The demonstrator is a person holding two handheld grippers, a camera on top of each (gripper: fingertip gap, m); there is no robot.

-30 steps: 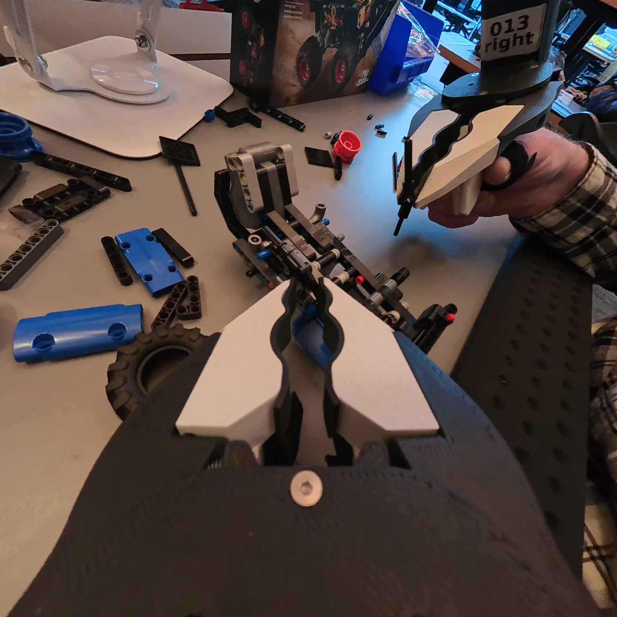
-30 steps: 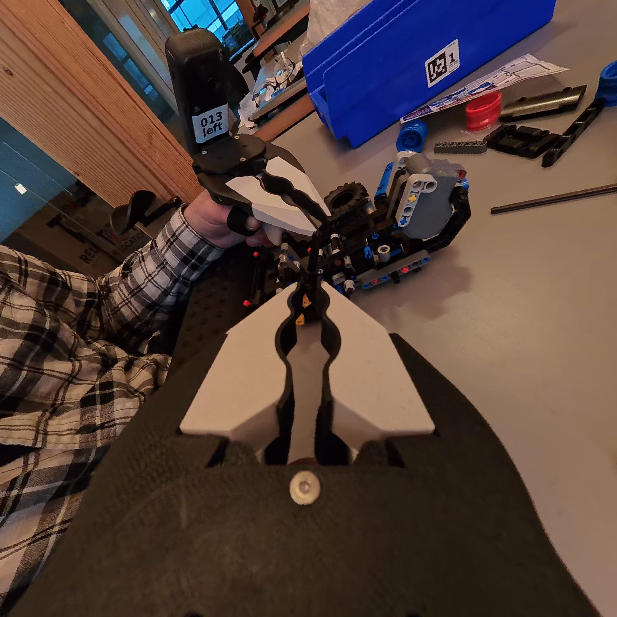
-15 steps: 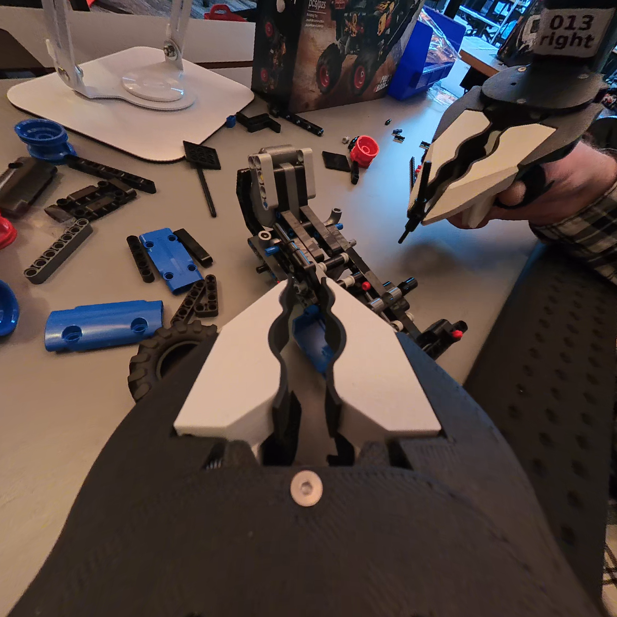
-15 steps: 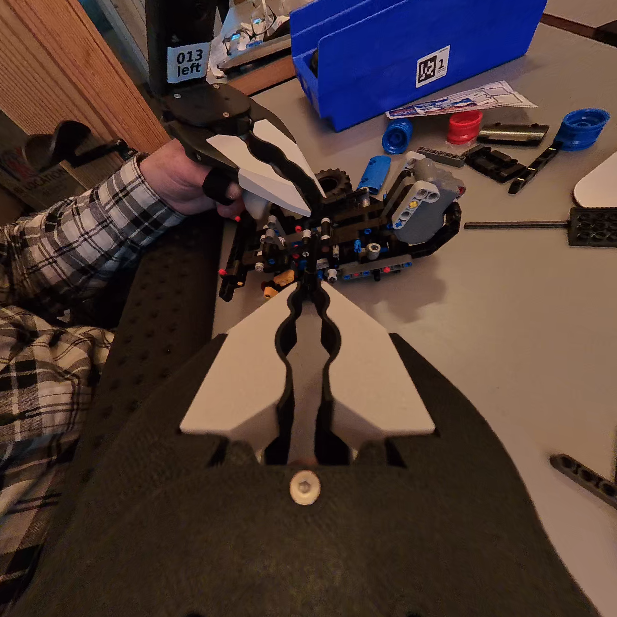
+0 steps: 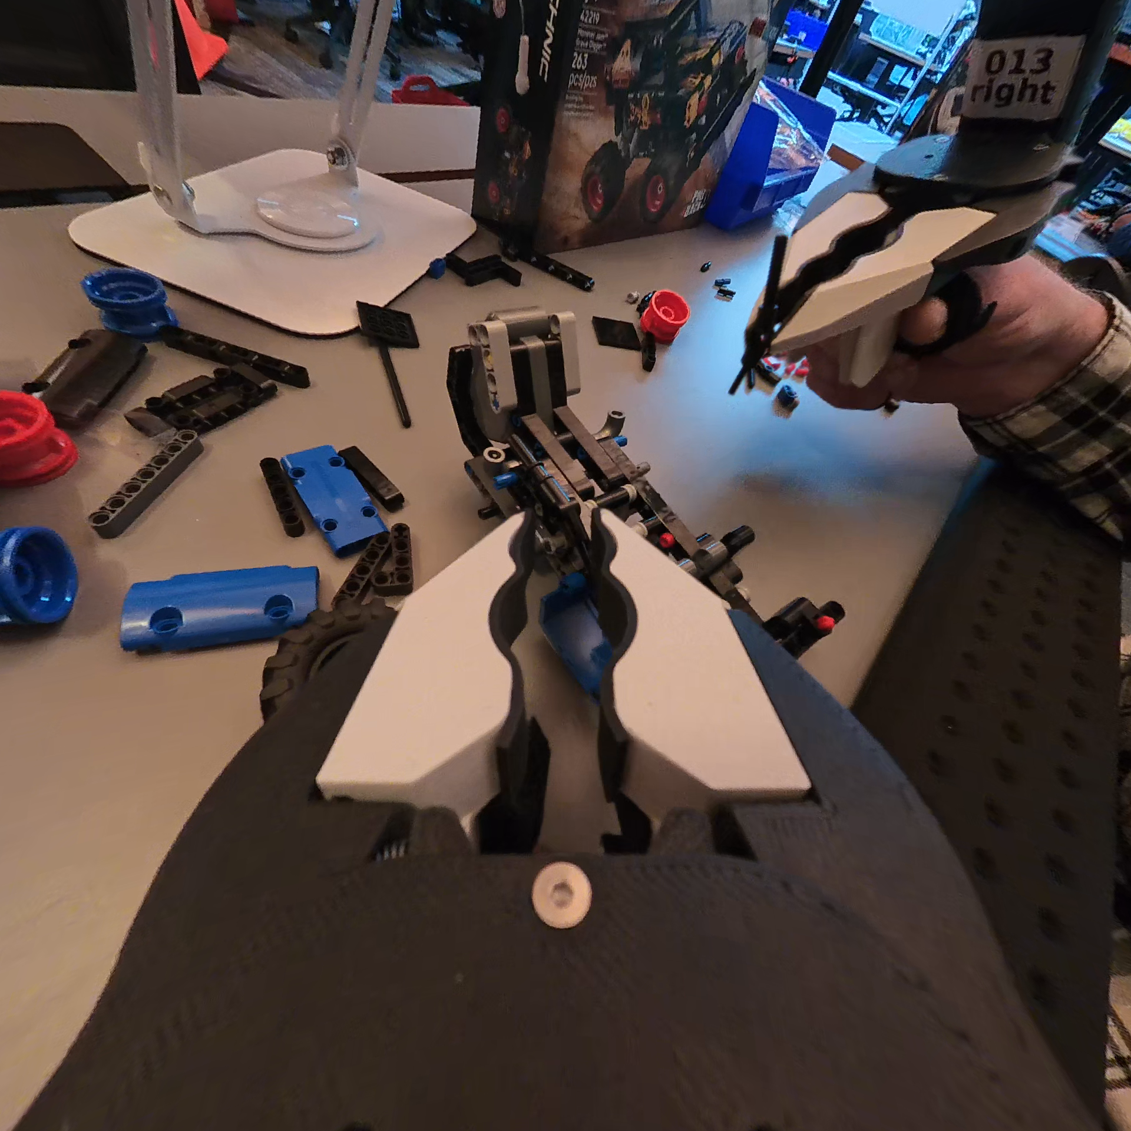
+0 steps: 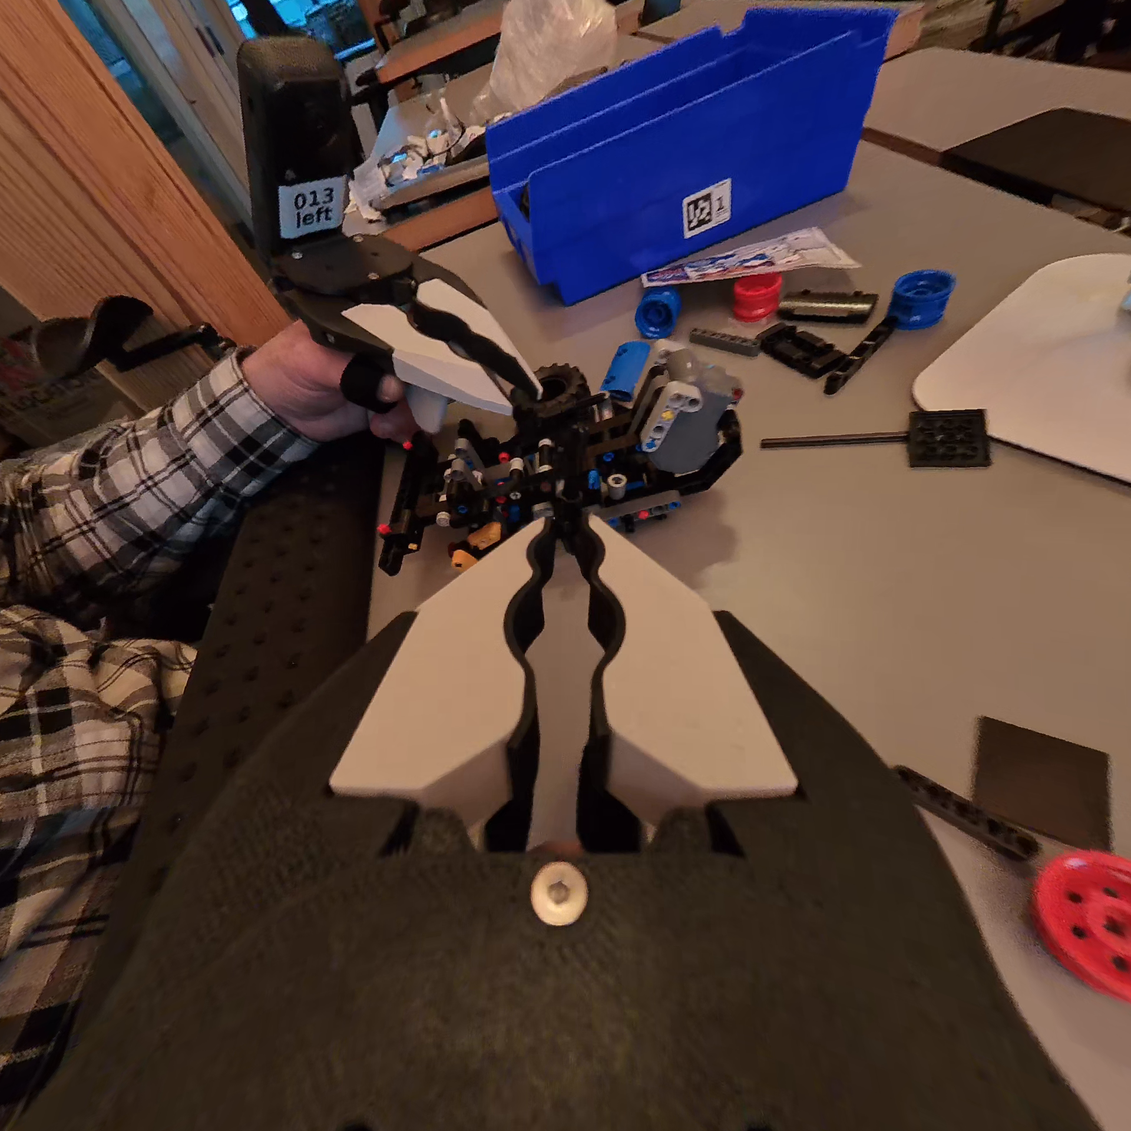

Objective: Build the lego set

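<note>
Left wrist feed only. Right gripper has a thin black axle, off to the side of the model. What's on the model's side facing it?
Observer: An orange-yellow part sits at the base of that side of the model, toward the end nearest the person.
Operator: Table on that gripper's outer side?
Observer: A red wheel lies to the right of the right gripper, which is shut on the black axle. A black beam and a dark flat plate lie beside the wheel.
Operator: Instructions out?
Observer: A printed leaflet lies on the table in front of the blue bin.
</note>
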